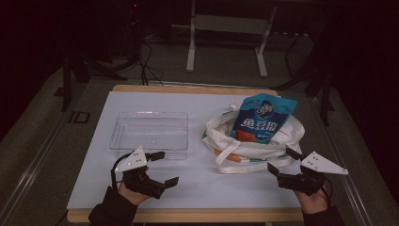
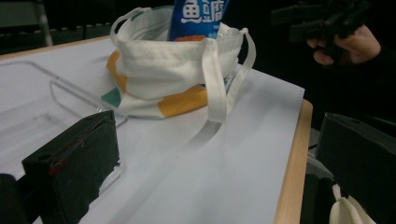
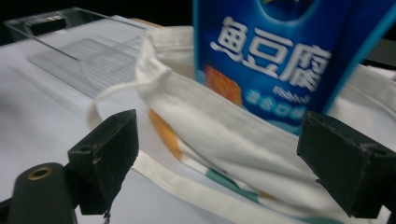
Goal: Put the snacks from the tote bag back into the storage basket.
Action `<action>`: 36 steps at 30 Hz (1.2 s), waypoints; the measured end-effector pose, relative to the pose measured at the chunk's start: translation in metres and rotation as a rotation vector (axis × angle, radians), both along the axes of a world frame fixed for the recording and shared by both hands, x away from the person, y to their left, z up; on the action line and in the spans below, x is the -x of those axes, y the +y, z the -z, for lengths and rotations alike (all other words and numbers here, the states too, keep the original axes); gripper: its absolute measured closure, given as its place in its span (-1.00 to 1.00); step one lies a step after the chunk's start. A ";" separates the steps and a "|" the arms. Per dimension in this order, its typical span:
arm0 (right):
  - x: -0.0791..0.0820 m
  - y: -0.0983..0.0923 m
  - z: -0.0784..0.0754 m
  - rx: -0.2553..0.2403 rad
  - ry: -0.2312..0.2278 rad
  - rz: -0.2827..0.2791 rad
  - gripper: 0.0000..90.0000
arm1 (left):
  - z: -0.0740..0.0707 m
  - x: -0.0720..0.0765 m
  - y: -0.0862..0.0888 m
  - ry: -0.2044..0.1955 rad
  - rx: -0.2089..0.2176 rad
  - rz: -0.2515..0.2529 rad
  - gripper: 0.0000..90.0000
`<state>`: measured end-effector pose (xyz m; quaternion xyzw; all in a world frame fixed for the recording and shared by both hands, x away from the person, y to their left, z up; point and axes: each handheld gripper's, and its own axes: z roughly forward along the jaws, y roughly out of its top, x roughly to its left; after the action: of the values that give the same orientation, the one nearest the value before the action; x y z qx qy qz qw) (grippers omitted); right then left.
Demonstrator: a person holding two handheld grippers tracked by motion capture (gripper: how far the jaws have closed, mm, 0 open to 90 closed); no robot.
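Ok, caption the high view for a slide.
Two open grippers, left and right, flank a white tote bag holding a blue snack pouch.

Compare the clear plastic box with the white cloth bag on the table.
The clear plastic box is rigid, see-through and rectangular; the white cloth bag is soft, opaque and slumped. The box looks empty, while the bag holds a blue snack packet that sticks out of its top. Both sit on the white table, mouths open.

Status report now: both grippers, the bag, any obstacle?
Left gripper open, empty. Right gripper open, beside white bag. Blue packet upright in bag. Clear box apart, nothing blocking.
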<state>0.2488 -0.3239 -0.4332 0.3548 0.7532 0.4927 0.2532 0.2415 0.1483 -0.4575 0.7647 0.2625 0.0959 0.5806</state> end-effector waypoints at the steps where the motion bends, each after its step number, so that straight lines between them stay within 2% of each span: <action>1: -0.004 0.001 -0.003 -0.010 0.003 -0.003 -0.72 | -0.002 -0.001 -0.002 -0.005 -0.010 0.004 -1.00; 2: -0.006 0.001 -0.004 -0.016 0.002 -0.010 -0.72 | -0.005 -0.005 -0.007 -0.017 -0.024 0.007 -1.00; 10: -0.015 -0.002 -0.016 -0.014 -0.039 -0.017 -0.72 | -0.010 -0.019 -0.021 -0.026 -0.034 0.024 -1.00; 18: -0.021 -0.008 -0.025 -0.031 -0.070 -0.028 -0.72 | -0.017 -0.031 -0.035 -0.048 -0.028 0.059 -1.00; 23: -0.023 -0.010 -0.028 -0.025 -0.080 -0.024 -0.70 | -0.023 -0.038 -0.044 -0.071 -0.033 0.066 -1.00; 24: -0.025 -0.012 -0.031 -0.010 -0.094 -0.038 -0.69 | -0.026 -0.043 -0.050 -0.079 -0.033 0.075 -1.00; 28: -0.029 -0.015 -0.032 -0.010 -0.090 -0.037 -0.69 | -0.030 -0.049 -0.056 -0.085 -0.041 0.088 -1.00; 36: -0.041 -0.025 -0.037 -0.037 -0.097 -0.042 -0.72 | -0.036 -0.065 -0.067 -0.090 -0.027 0.107 -1.00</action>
<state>0.2901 -0.3484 -0.3963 0.3192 0.7381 0.5285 0.2722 0.3069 0.0814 -0.4216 0.7802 0.1936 0.1024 0.5859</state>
